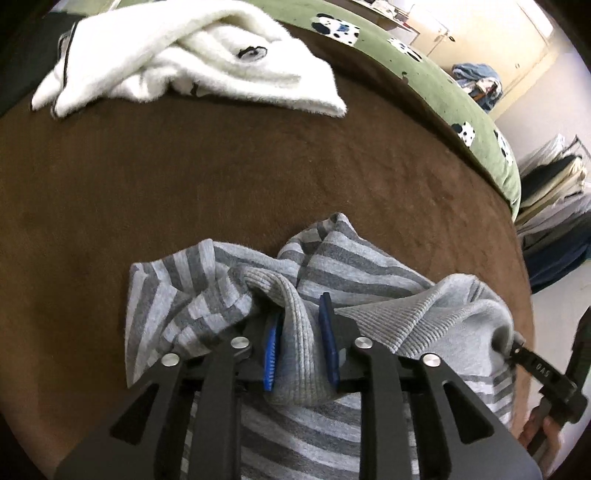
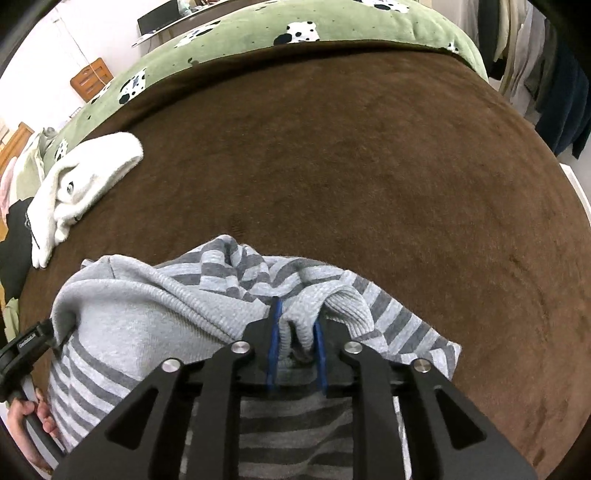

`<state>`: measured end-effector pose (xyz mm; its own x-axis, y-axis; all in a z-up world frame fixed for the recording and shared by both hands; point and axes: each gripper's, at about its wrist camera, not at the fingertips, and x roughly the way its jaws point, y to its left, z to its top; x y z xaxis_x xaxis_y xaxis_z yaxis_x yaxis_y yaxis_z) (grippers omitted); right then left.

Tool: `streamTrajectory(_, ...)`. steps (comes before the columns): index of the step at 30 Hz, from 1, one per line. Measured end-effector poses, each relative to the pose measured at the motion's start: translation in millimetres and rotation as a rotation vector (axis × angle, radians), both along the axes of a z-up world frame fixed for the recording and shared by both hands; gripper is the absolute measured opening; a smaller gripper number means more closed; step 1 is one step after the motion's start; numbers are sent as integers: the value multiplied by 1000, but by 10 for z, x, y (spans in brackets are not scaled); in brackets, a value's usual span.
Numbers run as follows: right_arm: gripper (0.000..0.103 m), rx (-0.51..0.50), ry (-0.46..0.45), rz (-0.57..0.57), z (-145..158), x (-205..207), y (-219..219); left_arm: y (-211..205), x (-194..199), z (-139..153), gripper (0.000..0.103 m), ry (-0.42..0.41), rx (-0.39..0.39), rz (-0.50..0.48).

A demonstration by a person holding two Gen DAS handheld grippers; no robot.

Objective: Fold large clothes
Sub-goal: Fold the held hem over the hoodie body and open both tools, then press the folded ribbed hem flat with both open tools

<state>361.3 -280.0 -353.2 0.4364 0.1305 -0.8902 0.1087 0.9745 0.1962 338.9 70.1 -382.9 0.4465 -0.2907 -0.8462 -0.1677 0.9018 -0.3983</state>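
Observation:
A grey striped sweater point(image 1: 207, 295) lies bunched at the near edge of the brown blanket point(image 1: 221, 177). My left gripper point(image 1: 300, 317) points down onto it. Its blue pads point(image 1: 271, 354) stand slightly apart with the ribbed hem loose between them. In the right wrist view the same sweater point(image 2: 147, 314) spreads to the left. My right gripper point(image 2: 297, 321) straddles another ribbed fold, the pads point(image 2: 319, 354) apart with dark gaps beside the cloth. Each gripper shows at the edge of the other's view: the right one point(image 1: 535, 369) and the left one point(image 2: 29, 343), both with a hand on the grip.
A folded white fluffy garment point(image 1: 192, 62) point(image 2: 85, 177) lies at the far left of the brown blanket. A green patterned blanket point(image 1: 461, 110) point(image 2: 258, 26) covers the far side of the bed. Hanging clothes point(image 2: 554, 92) and stacked clothes point(image 1: 554, 192) stand beyond the bed's right edge.

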Motion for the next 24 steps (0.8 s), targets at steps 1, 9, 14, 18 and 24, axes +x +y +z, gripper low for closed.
streamTrajectory(1,42,12,6,-7,37,-3,-28,16,1,14,39,11,-20,6)
streamTrajectory(9,96,-36,-64,-49,528,-143,-132,-54,-60,408,96,25,100,-8)
streamTrajectory(14,96,-47,-47,47,591,-208,65,-364,-111,541,97,23,255,-128)
streamTrajectory(18,96,-86,-38,144,507,-197,353,-706,-50,471,97,10,355,-260)
streamTrajectory(24,89,-103,16,222,204,-100,633,-891,36,242,97,19,344,-300)
